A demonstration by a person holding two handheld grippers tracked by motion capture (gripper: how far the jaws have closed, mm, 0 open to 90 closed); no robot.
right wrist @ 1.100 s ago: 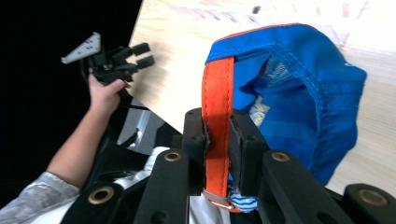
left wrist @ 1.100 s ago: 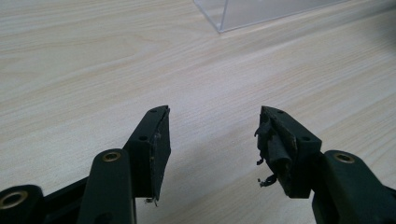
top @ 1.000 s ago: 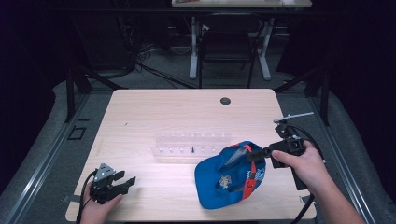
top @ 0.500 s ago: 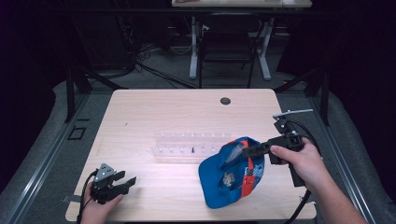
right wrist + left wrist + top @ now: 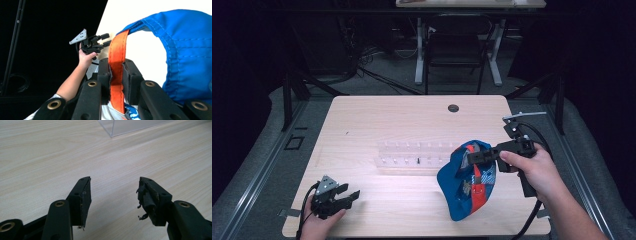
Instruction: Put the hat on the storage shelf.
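Observation:
A blue cap [image 5: 464,186] with orange and patterned panels hangs tilted above the table's right front part. My right gripper [image 5: 470,156] is shut on the cap's upper edge. In the right gripper view the jaws [image 5: 116,65] pinch an orange band [image 5: 117,48] of the cap, and its blue cloth [image 5: 190,62] arches to the right. My left gripper [image 5: 352,191] rests open near the front left corner of the table with nothing in it. Bare wood lies between its jaws in the left gripper view [image 5: 113,192].
A clear plastic rack [image 5: 412,155] lies across the middle of the wooden table [image 5: 377,120], just left of the cap; its corner [image 5: 125,126] shows ahead of the left gripper. A round cable hole [image 5: 453,108] sits near the far edge. Chairs and cables stand beyond the table.
My right gripper has risen a little and drawn toward the right, lifting the cap so it hangs more upright. The left gripper has stayed put.

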